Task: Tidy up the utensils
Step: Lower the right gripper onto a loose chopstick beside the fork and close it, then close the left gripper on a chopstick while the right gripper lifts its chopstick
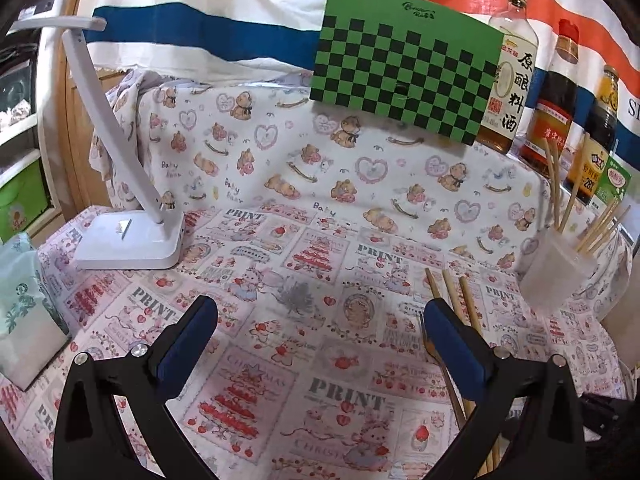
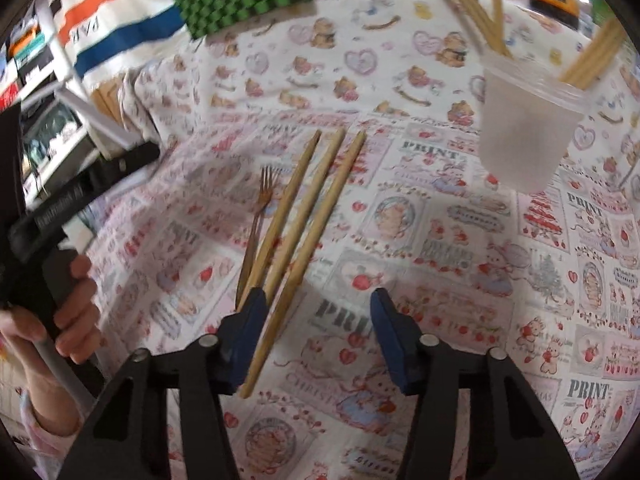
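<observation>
Hovering right gripper (image 2: pixel 316 336), jaws apart, over 3 chopsticks (image 2: pixel 308 208)

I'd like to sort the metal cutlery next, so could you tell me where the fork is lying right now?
In the right wrist view the fork lies flat on the printed tablecloth, just left of the three loose chopsticks, tines pointing away from the camera.

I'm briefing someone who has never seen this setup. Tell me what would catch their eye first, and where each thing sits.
The green and black checkerboard jumps out first, propped at the back against the striped cloth, with sauce bottles to its right. Next come three loose chopsticks and a small fork lying side by side on the printed tablecloth, just ahead of the open right gripper. A frosted cup already holding chopsticks stands at the right.
</observation>
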Available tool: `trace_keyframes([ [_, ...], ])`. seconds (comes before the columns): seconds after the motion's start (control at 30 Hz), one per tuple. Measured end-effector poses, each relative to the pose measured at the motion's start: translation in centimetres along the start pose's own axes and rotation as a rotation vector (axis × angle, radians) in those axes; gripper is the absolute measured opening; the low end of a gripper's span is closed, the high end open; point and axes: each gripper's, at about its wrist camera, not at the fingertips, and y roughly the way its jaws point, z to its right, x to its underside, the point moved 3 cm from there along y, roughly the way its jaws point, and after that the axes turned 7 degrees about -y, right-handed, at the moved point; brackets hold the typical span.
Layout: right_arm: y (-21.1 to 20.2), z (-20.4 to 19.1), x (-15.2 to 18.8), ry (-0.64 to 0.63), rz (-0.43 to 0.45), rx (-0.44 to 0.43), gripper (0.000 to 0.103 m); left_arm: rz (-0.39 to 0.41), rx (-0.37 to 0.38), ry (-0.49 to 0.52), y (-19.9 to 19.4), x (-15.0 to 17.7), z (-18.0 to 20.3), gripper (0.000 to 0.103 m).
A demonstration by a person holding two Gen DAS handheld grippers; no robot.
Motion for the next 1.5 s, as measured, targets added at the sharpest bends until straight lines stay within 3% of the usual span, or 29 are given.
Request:
trace_keyframes([
  [0.1, 0.0, 0.0, 0.0, -0.022, 0.008, 0.062, 0.042, -0.022, -0.001, -0.021, 0.4, 0.0, -0.4, 0.102],
  [0.3, 0.1, -0.6, 0.1, -0.056, 0.008, 0.034, 0.042, -0.008, 0.018, -0.032, -0.2, -0.1, -0.3, 0.102],
  [0.73, 0.1, -2.1, 0.4, -0.133, -0.001, 0.055, 0.042, -0.021, 0.04, -0.06, -0.1, -0.2, -0.7, 0.102],
  [0.87, 0.1, -2.3, 0.4, -0.145, 0.003, 0.082, 0.042, -0.025, 0.032, -0.074, -0.1, -0.2, -0.9, 0.102],
  [1.0, 0.2, -2.3, 0.5, -0.169, 0.005, 0.164, 0.042, -0.028, 0.036, -0.09, -0.1, -0.3, -1.3, 0.102],
  [1.13, 0.2, -1.8, 0.4, -0.151, 0.009, 0.165, 0.041, -0.029, 0.031, -0.088, 0.1, -0.3, -1.4, 0.102],
  [1.17, 0.2, -1.7, 0.4, -0.145, 0.01, 0.165, 0.032, -0.03, 0.029, -0.086, 0.1, -0.3, -1.4, 0.102],
  [1.2, 0.1, -1.6, 0.4, -0.141, 0.011, 0.161, 0.014, -0.03, 0.026, -0.082, 0.1, -0.2, -1.3, 0.102],
  [1.23, 0.1, -1.5, 0.3, -0.14, 0.008, 0.164, 0.007, -0.029, 0.024, -0.078, 0.1, -0.2, -1.3, 0.102],
  [1.4, -0.4, -0.8, 0.2, -0.087, 0.033, 0.18, 0.005, -0.026, 0.005, -0.047, 0.3, 0.0, -0.9, 0.102],
  [1.5, -2.4, -0.1, -0.4, -0.045, 0.128, 0.166, 0.005, -0.049, 0.026, -0.016, 0.5, 0.3, -0.4, 0.102],
])
